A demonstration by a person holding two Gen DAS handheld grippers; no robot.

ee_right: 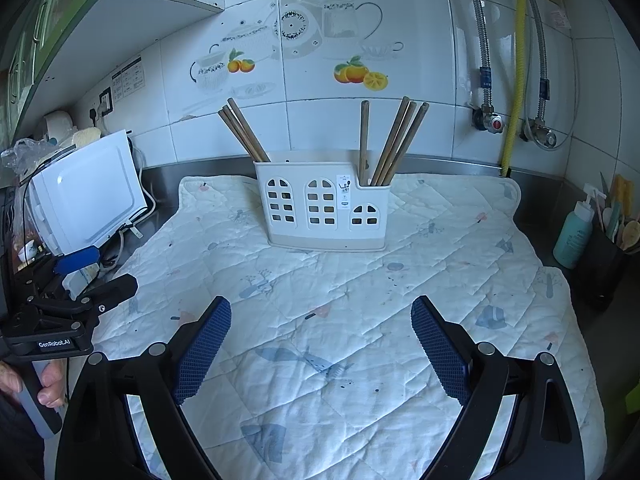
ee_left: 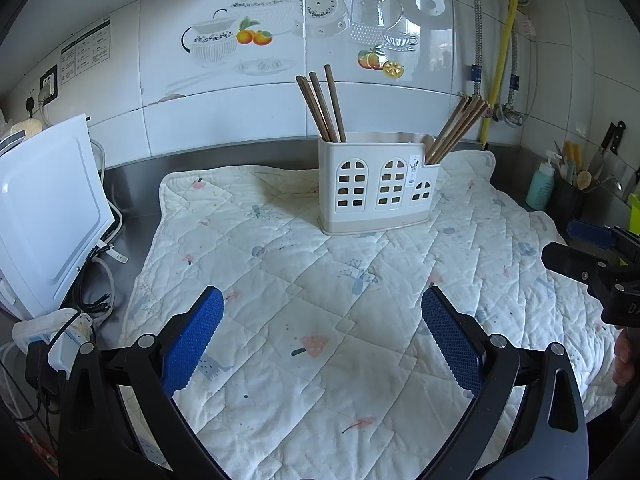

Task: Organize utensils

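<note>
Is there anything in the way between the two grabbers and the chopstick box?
Nothing visible. Only bare white quilted mat lies between the open right gripper, the open left gripper and the white plastic holder with window cut-outs, where brown wooden chopsticks stand.

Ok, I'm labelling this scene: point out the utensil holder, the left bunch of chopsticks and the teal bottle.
utensil holder [ee_right: 320, 208], right wrist view, front wall.
left chopsticks [ee_right: 244, 132], right wrist view, mid-shaft.
teal bottle [ee_right: 573, 236], right wrist view, body.

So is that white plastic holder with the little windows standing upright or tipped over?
Upright. The white plastic windowed utensil holder sits flat on the quilted white cloth, with brown wooden chopsticks leaning out of its top compartments.
</note>
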